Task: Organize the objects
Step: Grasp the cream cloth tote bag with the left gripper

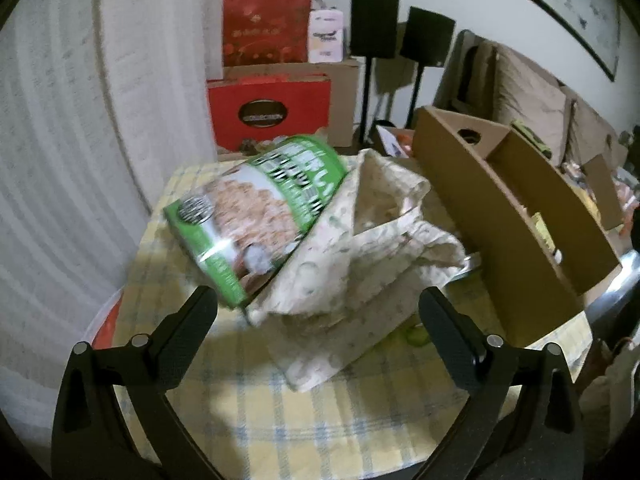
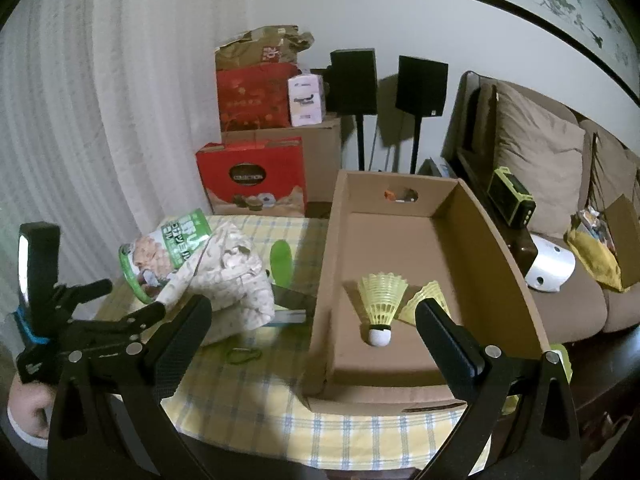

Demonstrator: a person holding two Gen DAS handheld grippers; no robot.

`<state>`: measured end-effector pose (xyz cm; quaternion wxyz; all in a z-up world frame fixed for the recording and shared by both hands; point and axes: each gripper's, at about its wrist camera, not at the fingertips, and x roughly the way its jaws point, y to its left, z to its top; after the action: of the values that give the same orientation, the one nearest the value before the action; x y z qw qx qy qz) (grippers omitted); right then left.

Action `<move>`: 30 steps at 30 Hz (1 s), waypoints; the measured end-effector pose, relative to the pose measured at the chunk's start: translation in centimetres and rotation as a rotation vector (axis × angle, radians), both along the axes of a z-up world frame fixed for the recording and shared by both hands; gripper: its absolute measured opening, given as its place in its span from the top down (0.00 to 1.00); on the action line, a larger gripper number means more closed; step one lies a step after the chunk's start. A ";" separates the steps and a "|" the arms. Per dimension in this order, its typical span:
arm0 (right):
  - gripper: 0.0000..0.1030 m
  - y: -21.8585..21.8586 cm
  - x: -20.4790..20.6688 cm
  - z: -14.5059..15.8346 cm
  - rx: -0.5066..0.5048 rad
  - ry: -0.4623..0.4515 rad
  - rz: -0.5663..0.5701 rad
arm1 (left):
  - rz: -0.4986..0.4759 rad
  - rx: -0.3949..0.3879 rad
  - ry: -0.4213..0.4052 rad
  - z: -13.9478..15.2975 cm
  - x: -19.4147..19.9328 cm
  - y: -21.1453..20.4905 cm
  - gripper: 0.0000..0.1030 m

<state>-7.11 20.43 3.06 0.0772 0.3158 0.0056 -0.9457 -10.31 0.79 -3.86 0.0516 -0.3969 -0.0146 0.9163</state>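
A green-and-white snack can [image 1: 256,216] lies tilted on a crumpled floral cloth [image 1: 360,248] on the checked table [image 1: 280,412]. My left gripper [image 1: 318,320] is open and empty just in front of the cloth; it also shows at the left of the right wrist view [image 2: 124,300]. The can [image 2: 164,256] and cloth [image 2: 232,280] show there too. An open cardboard box [image 2: 508,280] holds two yellow shuttlecocks [image 2: 380,300]. My right gripper [image 2: 312,328] is open and empty at the box's near left wall.
A green flat object [image 2: 280,262], a dark book-like object [image 2: 292,300] and a green loop [image 2: 244,356] lie between cloth and box. Red gift boxes [image 2: 252,180], speakers [image 2: 420,84] and a sofa [image 2: 560,280] stand behind. A curtain [image 1: 60,160] hangs at the left.
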 end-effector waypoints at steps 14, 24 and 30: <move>0.01 2.3 0.2 0.6 -0.026 0.004 -0.041 | -0.123 -0.052 -0.009 1.1 -6.6 7.8 0.17; 0.01 4.2 -0.4 -0.4 -0.043 -0.023 -0.068 | -0.033 -0.073 -0.119 -1.9 -10.3 10.0 0.42; 0.01 4.4 -0.5 -0.8 -0.034 -0.034 -0.072 | -0.028 -0.011 -0.161 -3.3 -10.9 9.4 0.95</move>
<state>-7.62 24.84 2.22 0.0487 0.3303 -0.0232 -0.9423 -21.17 10.20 -7.17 0.0607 -0.4697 -0.0081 0.8807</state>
